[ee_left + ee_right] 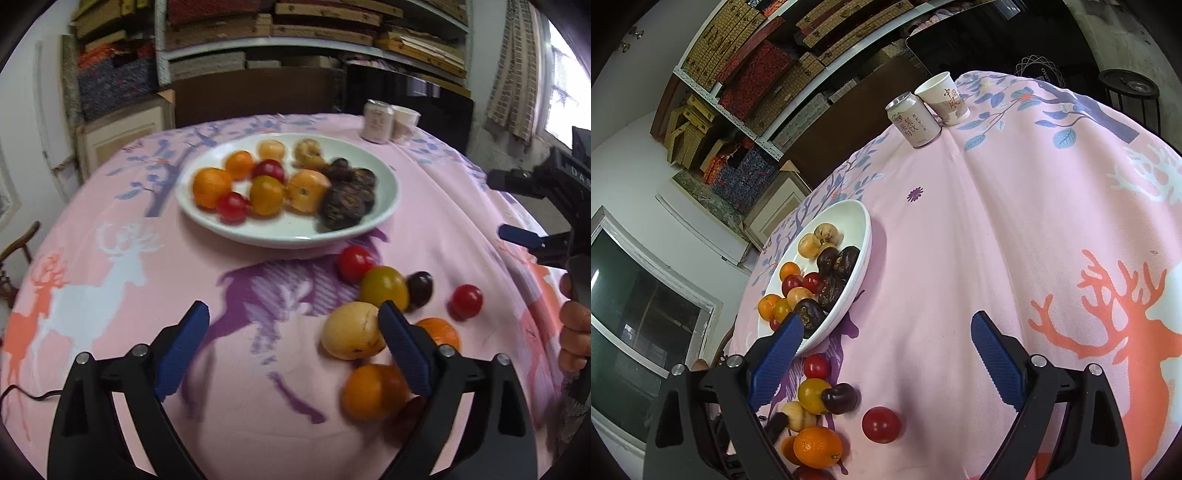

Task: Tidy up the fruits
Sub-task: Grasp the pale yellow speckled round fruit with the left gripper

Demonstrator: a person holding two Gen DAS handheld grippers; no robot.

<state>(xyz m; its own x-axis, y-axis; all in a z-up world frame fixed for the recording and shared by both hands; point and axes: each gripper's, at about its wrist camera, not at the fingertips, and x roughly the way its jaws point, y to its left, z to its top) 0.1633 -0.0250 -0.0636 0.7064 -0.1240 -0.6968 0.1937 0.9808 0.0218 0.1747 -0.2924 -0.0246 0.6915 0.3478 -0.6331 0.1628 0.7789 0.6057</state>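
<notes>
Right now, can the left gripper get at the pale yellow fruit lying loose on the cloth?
Probably yes. The left gripper is open and empty, and the pale yellow fruit lies beside its right finger with nothing on top. An orange fruit and a yellow tomato crowd it, so the jaws might nudge them.

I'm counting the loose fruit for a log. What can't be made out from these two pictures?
- Left wrist view: the left tool has a finger covering part of the pale yellow fruit and the oranges behind it.
- Left wrist view: motion blur smears the dark fruit on the plate.
- Right wrist view: a dark red fruit is cut off by the bottom edge.
- Right wrist view: the can print is too small to read.
</notes>
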